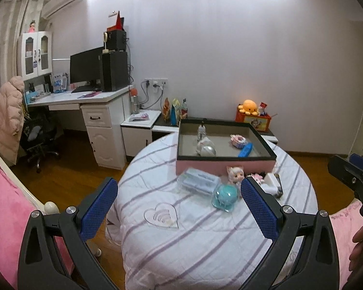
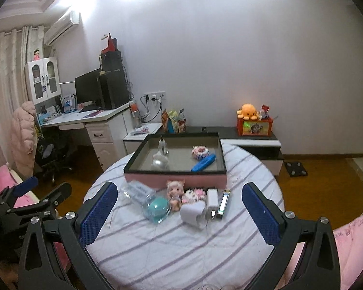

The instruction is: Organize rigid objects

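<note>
A pink box with a black rim stands at the far side of a round table with a striped cloth. In it lie a blue case, a pink ring toy, a white round toy and a small bottle. In front of the box sit a clear case, a teal dome, a doll, a white charger and a slim device. My left gripper and right gripper are open and empty above the table's near side.
A clear heart-shaped plate lies on the cloth. A white desk with a monitor stands at the left, with an office chair. A low cabinet holds an orange plush and a box. Pink bedding lies at the near left.
</note>
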Tool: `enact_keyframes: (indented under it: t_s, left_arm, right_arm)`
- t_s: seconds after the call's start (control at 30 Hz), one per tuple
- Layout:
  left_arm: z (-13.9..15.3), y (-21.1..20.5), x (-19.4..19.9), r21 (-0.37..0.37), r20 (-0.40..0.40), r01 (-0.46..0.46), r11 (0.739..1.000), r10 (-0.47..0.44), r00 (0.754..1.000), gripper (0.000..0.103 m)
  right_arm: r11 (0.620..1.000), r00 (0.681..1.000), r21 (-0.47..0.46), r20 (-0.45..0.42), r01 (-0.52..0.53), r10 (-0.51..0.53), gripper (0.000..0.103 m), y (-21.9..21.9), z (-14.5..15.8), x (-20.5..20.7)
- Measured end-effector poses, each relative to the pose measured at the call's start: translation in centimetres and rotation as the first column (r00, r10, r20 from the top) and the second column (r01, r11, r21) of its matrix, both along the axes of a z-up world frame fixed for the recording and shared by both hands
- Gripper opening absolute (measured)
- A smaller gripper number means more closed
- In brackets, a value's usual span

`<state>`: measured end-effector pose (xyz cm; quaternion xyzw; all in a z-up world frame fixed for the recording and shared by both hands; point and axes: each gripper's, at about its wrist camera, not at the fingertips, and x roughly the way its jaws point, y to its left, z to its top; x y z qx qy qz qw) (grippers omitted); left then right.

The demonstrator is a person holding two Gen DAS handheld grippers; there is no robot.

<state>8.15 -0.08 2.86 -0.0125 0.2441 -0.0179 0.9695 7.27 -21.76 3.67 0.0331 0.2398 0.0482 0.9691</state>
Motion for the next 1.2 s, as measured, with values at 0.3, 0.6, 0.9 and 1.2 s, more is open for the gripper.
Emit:
enact_keyframes:
  t_s: [0.3, 0.6, 0.9, 1.2]
  left_arm:
    - [-0.6, 0.0, -0.6, -0.002, -0.013, 0.012, 1.0, -0.012, 1.0, 0.103]
    - [-1.6, 0.0, -0.2, -0.008, -0.042, 0.012, 1.0, -0.012, 0.999, 0.103]
    - [-2.9, -0.3, 1.2, -0.001, -0.072, 0.02, 1.0, -0.02, 0.997, 0.103]
    - [-4.8, -0.7, 3.7, -0.002, -0.119, 0.039, 0.999, -0.039, 0.992, 0.103]
  right_arm:
    - [1.0, 0.999, -0.001, -0.021, 0.026, -0.026, 0.103, -1.1, -0.7, -0.6]
    - [0.999, 0.997, 0.0, -0.064, 0.036, -0.036, 0.103, -1.5, -1.8, 0.0]
    - [0.999, 0.994, -0.006, -0.102, 0.038, -0.038, 0.103, -1.5, -2.9, 1.2]
    - [0.999, 0.985, -0.016, -0.166, 0.044, -0.046, 0.103, -1.4, -4.9, 3.4]
